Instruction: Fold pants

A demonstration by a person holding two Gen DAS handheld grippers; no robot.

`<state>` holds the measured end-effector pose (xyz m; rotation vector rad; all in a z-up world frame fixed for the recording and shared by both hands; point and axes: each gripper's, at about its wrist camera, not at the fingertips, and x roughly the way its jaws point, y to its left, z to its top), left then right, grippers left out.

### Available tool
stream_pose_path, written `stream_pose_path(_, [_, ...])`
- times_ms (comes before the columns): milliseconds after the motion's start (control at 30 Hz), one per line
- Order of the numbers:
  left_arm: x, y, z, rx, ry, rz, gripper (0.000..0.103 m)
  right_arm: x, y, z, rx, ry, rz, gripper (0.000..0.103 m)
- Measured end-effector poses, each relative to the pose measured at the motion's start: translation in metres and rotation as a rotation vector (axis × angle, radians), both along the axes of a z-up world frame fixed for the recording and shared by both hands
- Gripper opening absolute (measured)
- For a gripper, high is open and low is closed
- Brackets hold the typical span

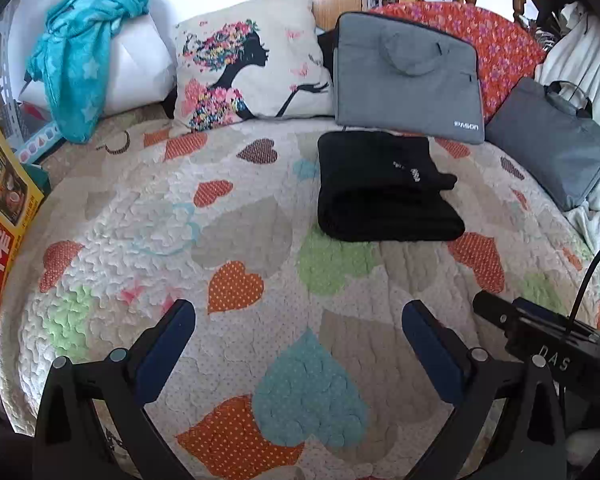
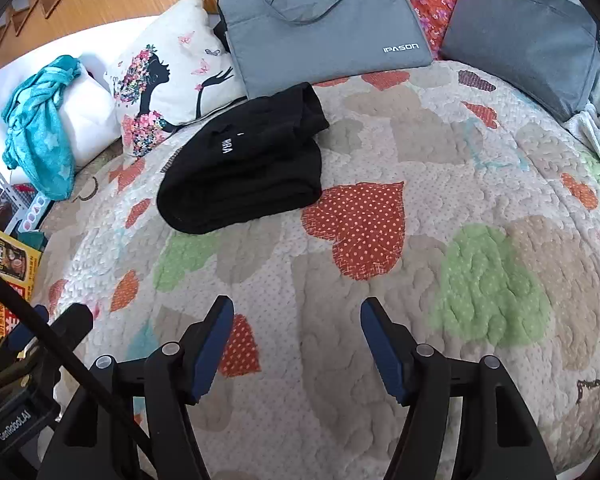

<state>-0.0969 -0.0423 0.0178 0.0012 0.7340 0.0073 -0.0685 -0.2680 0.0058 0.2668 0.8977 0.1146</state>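
Heart-patterned quilt [image 1: 236, 216], folded black pants [image 1: 384, 192], both grippers angled down, empty.

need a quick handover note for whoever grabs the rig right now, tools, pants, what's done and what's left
Left tool: open, nothing between its fingers, above the quilt.
Right tool: also open and empty, above the quilt.
Black pants: lying in a folded bundle on the quilt, just in front of the grey laptop bag and beside the printed pillow. Neither tool touches them.
Done: the pants look folded into a compact stack.
Left: possibly nothing; check that the top layer, which sits slightly askew, is neat and square it up if needed.
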Motion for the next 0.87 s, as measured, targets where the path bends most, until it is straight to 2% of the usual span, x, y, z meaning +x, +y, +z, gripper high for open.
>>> stream_pose_path(467, [0.021,-0.004,-0.021,-0.014,0.089,-0.003,0.103,0.019,-0.005,-0.016,-0.016,0.014,-0.013,0.072])
stream_pose_path(867, [0.041,0.019,-0.031,-0.069,0.138,0.063,0.103,0.023,0.004,-0.018,-0.050,-0.003,0.015,0.073])
